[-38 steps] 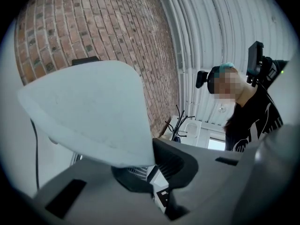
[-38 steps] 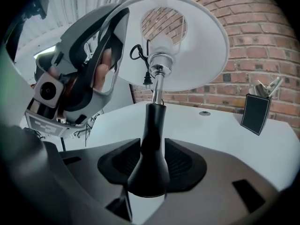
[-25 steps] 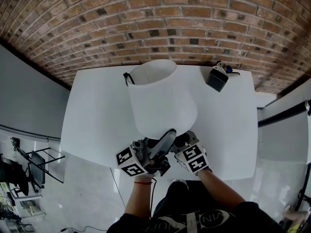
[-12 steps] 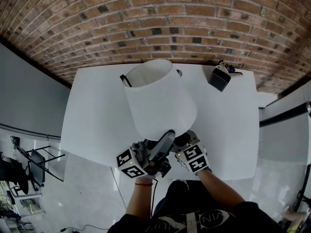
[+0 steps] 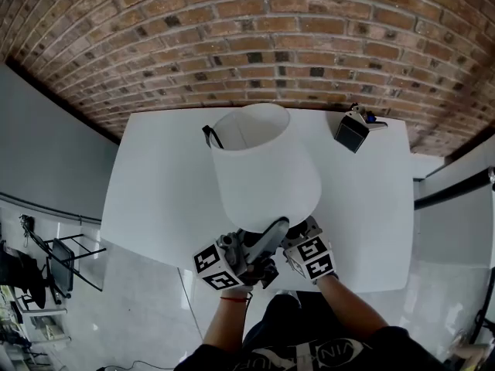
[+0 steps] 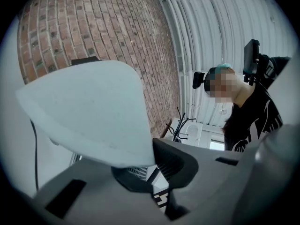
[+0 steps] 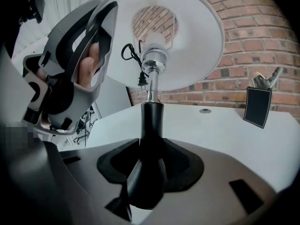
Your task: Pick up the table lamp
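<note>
The table lamp [image 5: 263,168] is at the counter's [image 5: 155,176] near edge. The left claw [image 6: 152,156] is pinched shut on the lower rim of its white shade. The right claw [image 7: 149,172] has just been opening, and its jaws stand spread wide with the lamp's black stem [image 7: 151,125] between them.

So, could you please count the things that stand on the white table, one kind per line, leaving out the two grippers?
White-shaded table lamp with black stem: 1
Black box-shaped holder with silvery contents: 1
Small round grey disc on the tabletop: 1
Total: 3
</note>
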